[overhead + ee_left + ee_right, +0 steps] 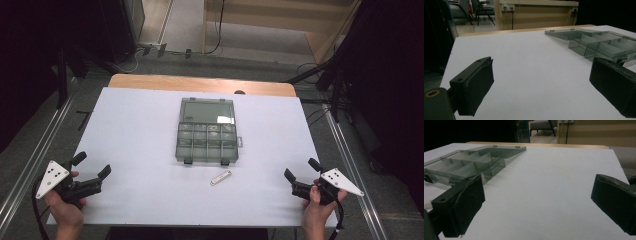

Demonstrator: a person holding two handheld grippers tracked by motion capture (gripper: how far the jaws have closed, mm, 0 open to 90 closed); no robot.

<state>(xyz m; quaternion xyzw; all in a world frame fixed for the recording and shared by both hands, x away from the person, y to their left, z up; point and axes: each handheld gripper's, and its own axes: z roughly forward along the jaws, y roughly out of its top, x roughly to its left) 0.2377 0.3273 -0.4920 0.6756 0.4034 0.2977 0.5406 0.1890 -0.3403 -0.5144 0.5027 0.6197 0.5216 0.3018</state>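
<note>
At the desk's (140, 150) near corners, my left claw (92, 167) and right claw (300, 169) gape empty (nothing started); next, reach the small white piece (220, 178) by the organizer box (207, 131)

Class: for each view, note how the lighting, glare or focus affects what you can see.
High view: white table evenly lit, surroundings dark, box lid faintly glaring. Left gripper view: near pads soft, dark against the bright table. Right gripper view: box dim, pads blurred.
</note>
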